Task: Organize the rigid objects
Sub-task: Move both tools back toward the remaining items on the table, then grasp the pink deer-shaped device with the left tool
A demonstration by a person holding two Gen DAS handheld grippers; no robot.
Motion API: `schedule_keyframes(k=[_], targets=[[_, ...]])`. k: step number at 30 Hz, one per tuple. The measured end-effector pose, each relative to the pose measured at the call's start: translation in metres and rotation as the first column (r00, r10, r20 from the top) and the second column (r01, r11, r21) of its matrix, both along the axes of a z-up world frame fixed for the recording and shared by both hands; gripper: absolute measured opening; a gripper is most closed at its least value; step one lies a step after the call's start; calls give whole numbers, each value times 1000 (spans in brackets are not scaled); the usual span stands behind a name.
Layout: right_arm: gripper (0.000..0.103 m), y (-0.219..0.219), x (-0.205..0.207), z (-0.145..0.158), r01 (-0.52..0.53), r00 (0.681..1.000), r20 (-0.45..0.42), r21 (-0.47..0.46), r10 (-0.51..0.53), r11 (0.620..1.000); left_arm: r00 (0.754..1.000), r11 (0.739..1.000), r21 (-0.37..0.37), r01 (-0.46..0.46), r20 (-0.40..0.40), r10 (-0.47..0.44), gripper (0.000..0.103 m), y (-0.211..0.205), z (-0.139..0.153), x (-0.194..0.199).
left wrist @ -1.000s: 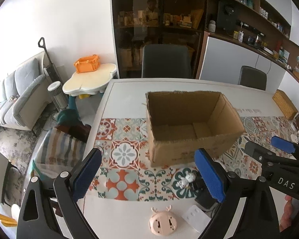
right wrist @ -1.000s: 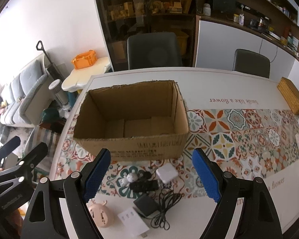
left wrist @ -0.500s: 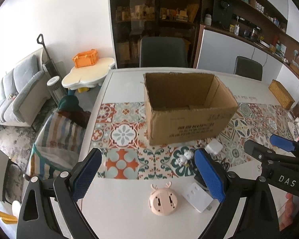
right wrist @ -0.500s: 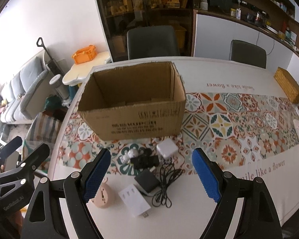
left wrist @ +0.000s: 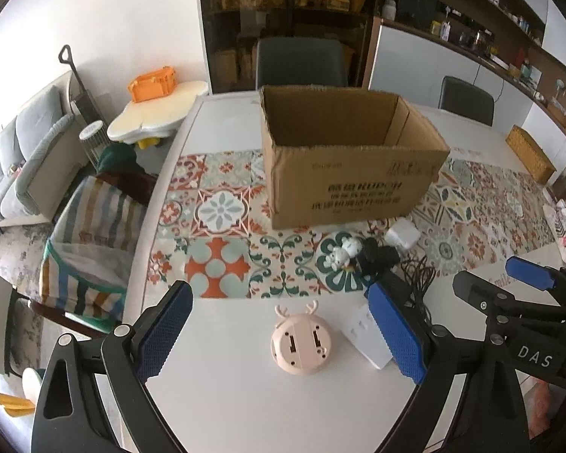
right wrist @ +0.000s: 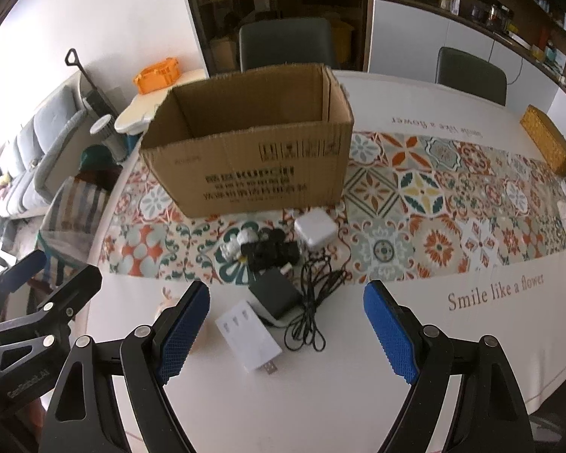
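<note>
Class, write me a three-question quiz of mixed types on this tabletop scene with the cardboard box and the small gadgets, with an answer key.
1. True or false: the cardboard box stands open at the top.
2. Multiple choice: which item lies nearest in front of the left tool? A) the white cube charger B) the pink antlered gadget C) the wicker basket
3. Fill in: the black adapter has a tangled black ____ beside it.

Key:
1. True.
2. B; it lies between the open blue pads.
3. Cable. The right tool is open too, holding nothing.
</note>
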State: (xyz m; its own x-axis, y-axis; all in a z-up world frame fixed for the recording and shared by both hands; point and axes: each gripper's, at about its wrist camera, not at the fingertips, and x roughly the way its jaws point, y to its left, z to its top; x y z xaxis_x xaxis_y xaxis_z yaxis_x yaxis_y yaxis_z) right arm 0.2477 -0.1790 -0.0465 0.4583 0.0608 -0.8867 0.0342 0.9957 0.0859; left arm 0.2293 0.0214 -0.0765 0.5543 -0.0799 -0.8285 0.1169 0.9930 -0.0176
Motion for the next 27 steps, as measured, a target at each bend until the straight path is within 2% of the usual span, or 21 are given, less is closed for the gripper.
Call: schedule_keyframes(k=[16, 27], targets=[[84, -5, -11, -51, 17, 991, -135, -9, -18, 1000, 986, 1000, -1, 30, -164, -29, 95, -7, -62, -2], [84, 1, -17, -81, 1, 976, -218, -24, -6, 1000, 961, 998, 2, 65, -269, -62, 95, -16, -105, 2]])
